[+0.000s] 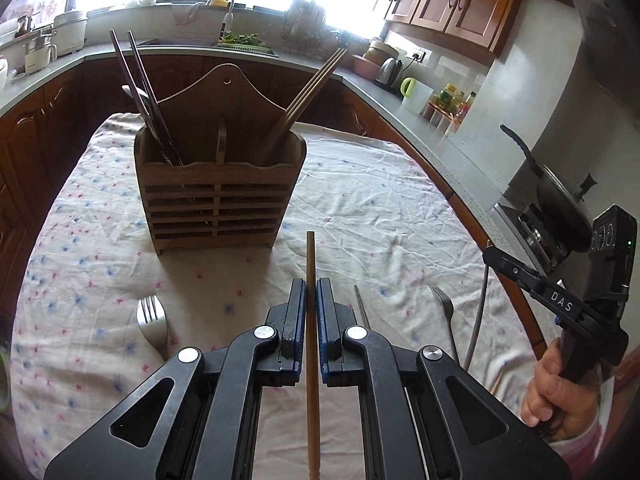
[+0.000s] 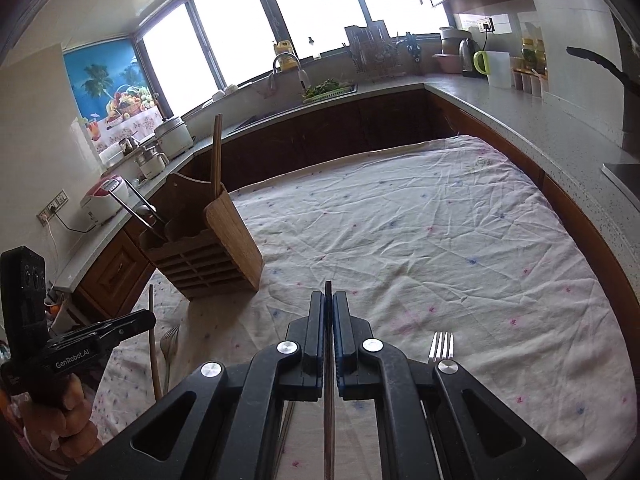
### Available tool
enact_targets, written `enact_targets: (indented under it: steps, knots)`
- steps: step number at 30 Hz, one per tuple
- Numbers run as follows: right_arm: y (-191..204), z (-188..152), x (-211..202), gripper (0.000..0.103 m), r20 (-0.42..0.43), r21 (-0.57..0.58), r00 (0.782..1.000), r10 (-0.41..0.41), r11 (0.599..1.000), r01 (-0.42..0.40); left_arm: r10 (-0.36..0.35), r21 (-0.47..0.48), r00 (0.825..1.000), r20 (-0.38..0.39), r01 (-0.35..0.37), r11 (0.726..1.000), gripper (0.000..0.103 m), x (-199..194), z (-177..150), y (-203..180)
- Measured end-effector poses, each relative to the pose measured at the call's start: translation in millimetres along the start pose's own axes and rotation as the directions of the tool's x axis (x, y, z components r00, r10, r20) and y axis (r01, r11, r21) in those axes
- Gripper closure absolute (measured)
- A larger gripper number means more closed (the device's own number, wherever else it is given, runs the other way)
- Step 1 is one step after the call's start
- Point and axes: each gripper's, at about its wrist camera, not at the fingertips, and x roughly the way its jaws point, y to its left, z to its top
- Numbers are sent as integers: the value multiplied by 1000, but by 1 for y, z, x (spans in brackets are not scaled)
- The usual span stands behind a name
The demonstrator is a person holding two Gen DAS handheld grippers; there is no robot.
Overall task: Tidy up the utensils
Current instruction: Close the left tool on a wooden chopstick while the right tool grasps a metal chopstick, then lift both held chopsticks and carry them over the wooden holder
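A wooden utensil holder [image 1: 218, 192] stands on the cloth-covered table, with dark chopsticks and a spoon in its left slot and brown chopsticks in its right slot; it also shows in the right wrist view [image 2: 208, 248]. My left gripper [image 1: 310, 284] is shut on a brown wooden chopstick [image 1: 311, 264], held in front of the holder. My right gripper [image 2: 329, 300] is shut on a thin metal chopstick [image 2: 329, 400]; it shows at the right of the left wrist view, holding that chopstick [image 1: 478, 312]. Forks lie on the cloth, one at the left [image 1: 151, 320] and one at the right [image 1: 445, 304].
The table has a floral cloth [image 2: 420, 220]. A kitchen counter [image 2: 520, 120] wraps around it, with a kettle, jars, a sink and a pan on the stove [image 1: 560, 196]. Another thin utensil [image 1: 362, 306] lies by my left gripper.
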Motion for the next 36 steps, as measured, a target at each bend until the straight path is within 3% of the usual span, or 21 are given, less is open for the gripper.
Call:
enact_targets:
  steps: [17,36]
  knots:
    - [33,22,-45,99,113,-65,992,60,996,-53,-8,-22,993,121,11,1000,99,-59,6,16]
    - [52,44,-46,99,151,-98,982,116,990,-102,15,-25,977,211,-10,1000,99,-83,27,25]
